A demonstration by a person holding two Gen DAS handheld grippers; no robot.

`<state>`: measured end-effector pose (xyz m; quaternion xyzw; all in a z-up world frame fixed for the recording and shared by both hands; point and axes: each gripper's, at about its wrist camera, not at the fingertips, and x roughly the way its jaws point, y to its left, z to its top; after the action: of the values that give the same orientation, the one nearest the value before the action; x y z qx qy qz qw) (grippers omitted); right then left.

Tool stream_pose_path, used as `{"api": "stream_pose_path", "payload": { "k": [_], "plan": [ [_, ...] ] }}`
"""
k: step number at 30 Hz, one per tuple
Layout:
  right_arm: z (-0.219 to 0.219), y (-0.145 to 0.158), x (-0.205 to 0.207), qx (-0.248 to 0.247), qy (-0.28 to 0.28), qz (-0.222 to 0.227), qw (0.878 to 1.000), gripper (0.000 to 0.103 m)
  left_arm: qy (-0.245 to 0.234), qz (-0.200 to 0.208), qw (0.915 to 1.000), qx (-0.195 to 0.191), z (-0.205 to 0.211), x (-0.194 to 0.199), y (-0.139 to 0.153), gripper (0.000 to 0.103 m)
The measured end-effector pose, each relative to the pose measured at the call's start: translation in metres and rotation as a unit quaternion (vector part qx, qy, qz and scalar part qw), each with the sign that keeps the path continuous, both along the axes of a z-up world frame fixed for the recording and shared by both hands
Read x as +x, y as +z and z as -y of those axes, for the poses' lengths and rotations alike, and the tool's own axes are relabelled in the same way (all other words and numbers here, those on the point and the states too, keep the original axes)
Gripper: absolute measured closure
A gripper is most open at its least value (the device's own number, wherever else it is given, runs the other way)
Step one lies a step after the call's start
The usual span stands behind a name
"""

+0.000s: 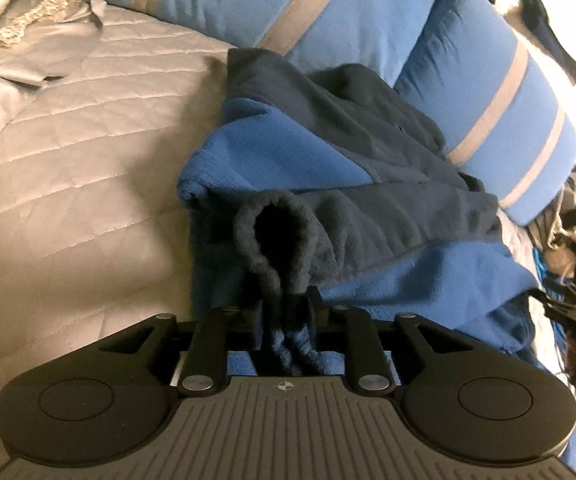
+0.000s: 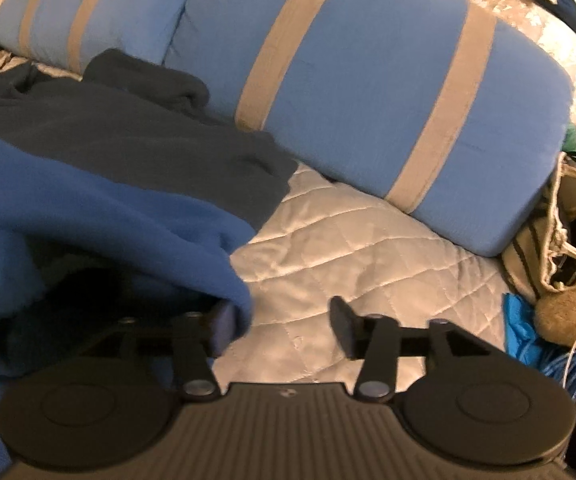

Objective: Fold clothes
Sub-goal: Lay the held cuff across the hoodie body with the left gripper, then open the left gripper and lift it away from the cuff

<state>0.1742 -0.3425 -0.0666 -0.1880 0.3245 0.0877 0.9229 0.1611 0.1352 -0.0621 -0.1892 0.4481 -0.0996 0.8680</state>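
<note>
Between the narrow left gripper, fleece cuff; right gripper wide, empty beside fleece.

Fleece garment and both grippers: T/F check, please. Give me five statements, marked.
1. The left gripper pinches dark fleece of the fleece garment. True.
2. The right gripper is clamped on fabric. False: its jaws stand apart, with bare quilted bedspread between them.
3. The garment is two-tone, blue and navy. True.
4. The striped pillows are red. False: light blue with tan stripes.
5. The garment lies on a wooden table. False: it lies on the bedspread.
</note>
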Motion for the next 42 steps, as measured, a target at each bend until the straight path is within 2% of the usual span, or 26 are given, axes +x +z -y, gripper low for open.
{"api": "stream_pose_path", "payload": {
  "k": [5,10,15,18,24,27,28,31,32,40,42],
  "plan": [
    [0.011,0.005,-0.01,0.045,0.007,-0.005,0.999,0.025,0.005,-0.002,0.9999,0.016,0.003,0.001,0.003,0.073],
    [0.008,-0.003,-0.011,0.063,0.015,-0.02,0.998,0.023,0.015,-0.005,0.9997,0.018,0.002,0.0,0.008,0.067],
    [0.002,-0.016,-0.007,0.014,0.006,-0.016,1.0,0.023,0.023,0.005,0.9992,0.033,0.001,-0.008,0.026,0.064],
    [0.004,-0.015,-0.007,0.006,0.002,-0.006,1.0,0.02,0.023,0.019,0.9985,0.047,0.002,-0.016,0.043,0.064],
    [0.004,-0.005,-0.016,-0.009,0.007,0.015,1.0,0.02,-0.005,0.056,0.995,0.082,0.018,-0.03,0.087,0.063],
    [0.013,0.002,-0.015,0.018,0.007,0.01,1.0,0.019,-0.025,0.083,0.9917,0.095,0.034,-0.036,0.116,0.061],
    [0.016,0.003,-0.015,0.027,0.007,0.008,1.0,0.019,-0.023,0.098,0.9899,0.1,0.039,-0.038,0.128,0.056],
    [0.025,0.008,-0.017,0.046,0.003,0.004,0.999,0.015,-0.021,0.144,0.9835,0.107,0.054,-0.045,0.163,0.033],
    [0.029,0.009,-0.018,0.055,0.001,0.002,0.999,0.014,-0.023,0.16,0.9813,0.104,0.06,-0.048,0.176,0.031],
    [0.058,0.019,-0.021,0.117,-0.012,-0.01,0.993,0.009,-0.08,0.221,0.9684,0.083,0.112,-0.043,0.255,0.024],
    [0.063,0.021,-0.021,0.123,-0.015,-0.008,0.992,0.007,-0.098,0.238,0.9608,0.102,0.125,-0.032,0.267,0.023]
  ]
}}
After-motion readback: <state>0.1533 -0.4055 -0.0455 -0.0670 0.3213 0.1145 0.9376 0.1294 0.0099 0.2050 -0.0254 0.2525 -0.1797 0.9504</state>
